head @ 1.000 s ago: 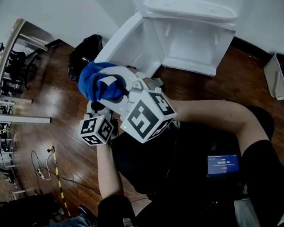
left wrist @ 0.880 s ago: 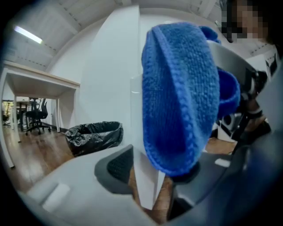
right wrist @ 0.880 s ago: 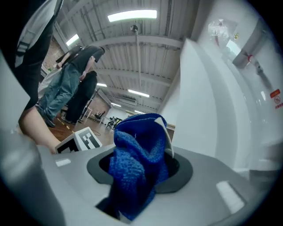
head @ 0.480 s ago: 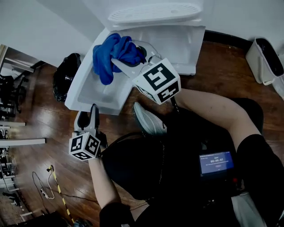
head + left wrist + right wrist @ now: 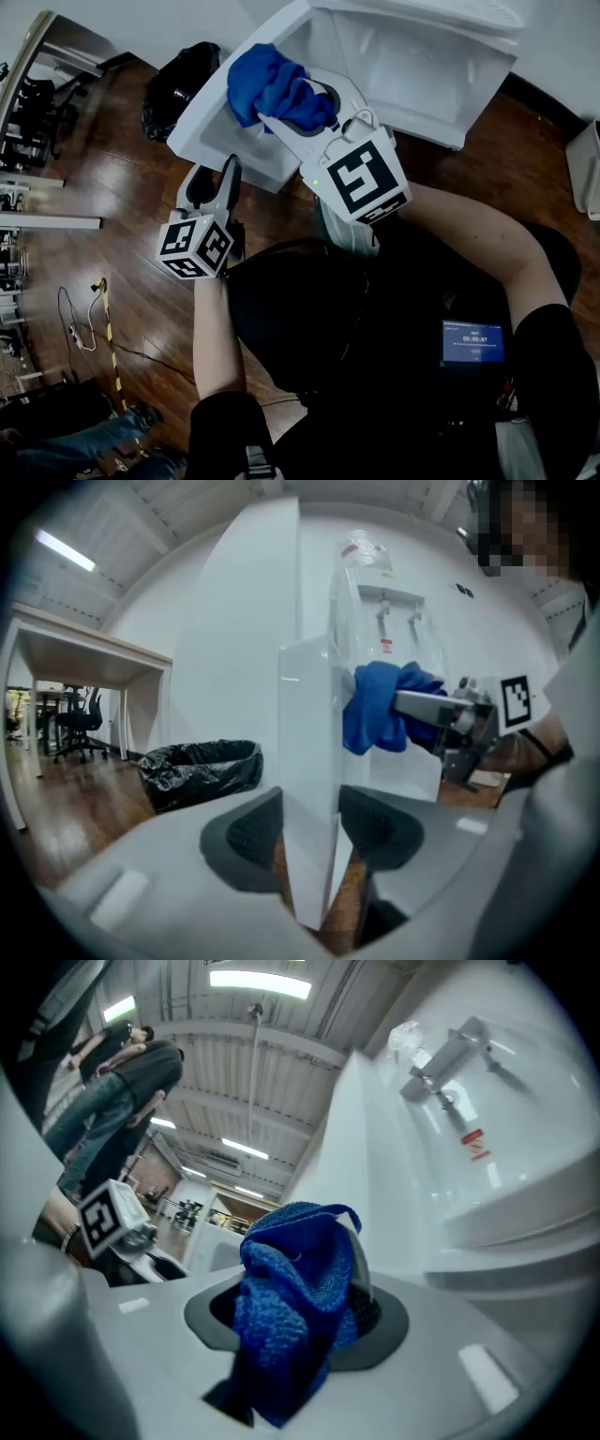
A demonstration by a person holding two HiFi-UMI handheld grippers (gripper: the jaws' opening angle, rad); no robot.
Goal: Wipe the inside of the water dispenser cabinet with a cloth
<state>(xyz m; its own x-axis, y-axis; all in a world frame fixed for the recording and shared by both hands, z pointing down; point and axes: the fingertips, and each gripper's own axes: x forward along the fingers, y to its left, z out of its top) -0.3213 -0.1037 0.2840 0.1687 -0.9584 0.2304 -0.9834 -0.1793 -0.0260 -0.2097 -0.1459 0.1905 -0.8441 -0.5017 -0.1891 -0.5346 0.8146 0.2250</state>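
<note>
**Head view: cloth at the cabinet mouth, no wall contact yet**

Right gripper (image 5: 286, 105) was clamped on a bunched blue cloth (image 5: 272, 82). It held the cloth over the open door (image 5: 211, 127), just short of the cabinet (image 5: 412, 70) interior. I couldn't see the cloth touching any inner wall. Left gripper (image 5: 211, 176) was closed on the door's free edge, pads on both faces of the panel, holding it open.

Risks, my read:
- The cloth was gripped as a wad with a loose tail hanging. Hard scrubbing could drag it out of the jaws, or the tail could catch on the door edge.
- The door panel looked like smooth, glossy plastic and was pinched only at the rim. A slip there would let it swing back onto the right arm.
- If the wad shifted, bare jaw tips could scrape the plastic.

Surroundings: glossy wood floor (image 5: 84, 272), a black-bagged bin (image 5: 178, 89) just beside the door, and cables (image 5: 80, 337) well off to the left. Left gripper view showed a desk (image 5: 84, 653) and chairs (image 5: 75, 733) behind. Right gripper view showed the taps (image 5: 450, 1054) and people (image 5: 122, 1082) standing in the background.
</note>
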